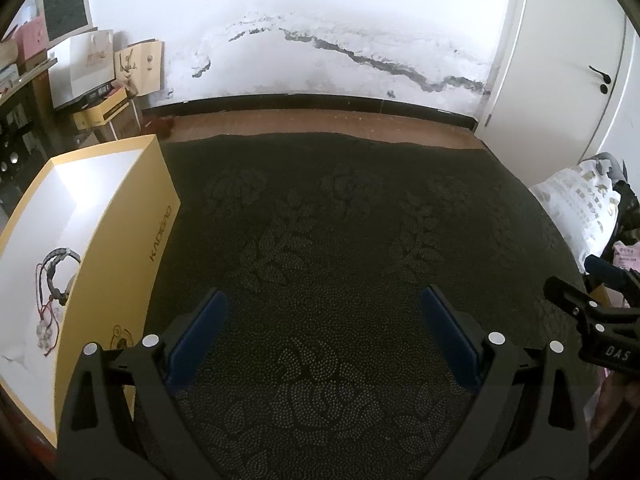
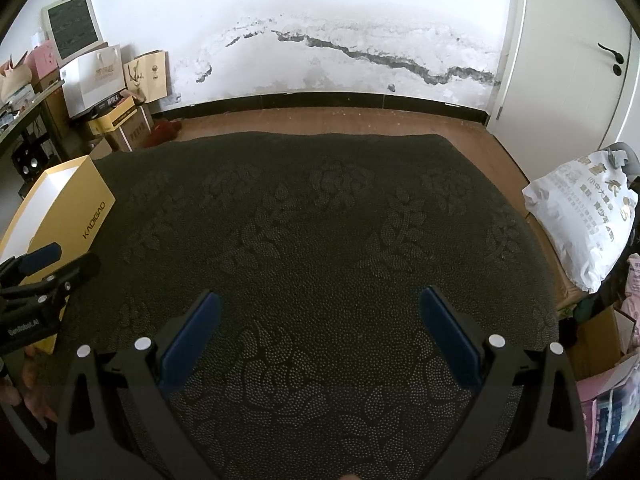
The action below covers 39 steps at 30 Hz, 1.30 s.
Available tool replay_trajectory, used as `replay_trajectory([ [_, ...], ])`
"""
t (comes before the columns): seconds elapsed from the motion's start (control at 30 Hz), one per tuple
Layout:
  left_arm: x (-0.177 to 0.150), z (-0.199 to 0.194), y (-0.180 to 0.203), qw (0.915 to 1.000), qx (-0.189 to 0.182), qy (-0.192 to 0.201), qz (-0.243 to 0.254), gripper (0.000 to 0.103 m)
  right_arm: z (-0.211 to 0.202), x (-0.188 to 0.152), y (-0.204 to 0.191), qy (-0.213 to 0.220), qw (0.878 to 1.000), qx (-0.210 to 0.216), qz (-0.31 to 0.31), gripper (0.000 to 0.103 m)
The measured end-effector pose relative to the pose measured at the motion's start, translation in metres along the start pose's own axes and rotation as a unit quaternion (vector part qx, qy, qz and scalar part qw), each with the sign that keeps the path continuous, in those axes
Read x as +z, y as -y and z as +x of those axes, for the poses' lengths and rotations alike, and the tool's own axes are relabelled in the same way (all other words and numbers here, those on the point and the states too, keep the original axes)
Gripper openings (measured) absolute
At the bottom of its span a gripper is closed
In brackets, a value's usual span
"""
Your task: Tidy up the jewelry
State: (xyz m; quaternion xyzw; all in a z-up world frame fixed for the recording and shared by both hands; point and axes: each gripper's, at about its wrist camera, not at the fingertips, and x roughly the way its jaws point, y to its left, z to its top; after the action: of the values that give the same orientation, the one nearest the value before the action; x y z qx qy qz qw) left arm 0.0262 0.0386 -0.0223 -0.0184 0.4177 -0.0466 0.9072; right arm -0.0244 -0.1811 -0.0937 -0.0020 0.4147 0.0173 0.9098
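A: What carries everything here?

B: A dark cloth (image 1: 328, 240) with a raised flower-and-leaf pattern, spread over the whole surface. Its far edge runs parallel to a strip of brown floor (image 2: 340, 120) and a white wall (image 1: 320, 40) with a long dark crack.

A: And the biggest thing on it?

B: A yellow box (image 1: 120, 248), open at the top with a white inside, standing along the left edge of the cloth. The side facing the middle carries lettering. It shows in the right wrist view too, at the far left corner.

A: Where is the jewelry?

B: Inside that box, on the white floor, towards its near end. There is a grey bracelet (image 1: 60, 264) curved in an arc, with a thin red cord (image 1: 46, 304) looping beside it. Just below them lies a cluster of pale beads (image 1: 44, 332). I cannot tell whether the pieces are joined.

A: The left gripper (image 1: 324, 300)?

B: Its blue-padded fingers are spread wide apart with nothing between them, hovering over the near middle of the cloth, just right of the box.

A: And the right gripper (image 2: 320, 300)?

B: The same: fingers wide apart, nothing held, over the near part of the cloth. It also shows at the right edge of the left wrist view.

A: Anything off the cloth?

B: A white printed bag (image 2: 580, 220) past the right edge and a white door (image 2: 568, 40) behind it.
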Motion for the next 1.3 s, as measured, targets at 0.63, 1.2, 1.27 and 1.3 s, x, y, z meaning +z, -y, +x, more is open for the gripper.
replay_trajectory([
  [0.63,0.0009,-0.0032,0.0010,1.0000,0.002,0.002,0.002,0.095,-0.0013,0.0000,-0.0005,0.002,1.000,0.001,-0.001,0.096],
  [1.2,-0.0018,-0.0015,0.0025,1.0000,0.001,0.004,0.003,0.095,-0.0013,0.0004,0.0001,0.001,1.000,0.002,-0.002,0.096],
  [1.27,-0.0022,-0.0014,0.0026,1.0000,0.001,0.003,0.004,0.095,-0.0012,0.0002,0.0005,0.001,1.000,0.002,-0.003,0.096],
  [1.3,-0.0020,-0.0013,0.0028,1.0000,0.001,0.003,0.004,0.095,-0.0013,0.0001,0.0006,0.001,1.000,0.002,-0.003,0.096],
])
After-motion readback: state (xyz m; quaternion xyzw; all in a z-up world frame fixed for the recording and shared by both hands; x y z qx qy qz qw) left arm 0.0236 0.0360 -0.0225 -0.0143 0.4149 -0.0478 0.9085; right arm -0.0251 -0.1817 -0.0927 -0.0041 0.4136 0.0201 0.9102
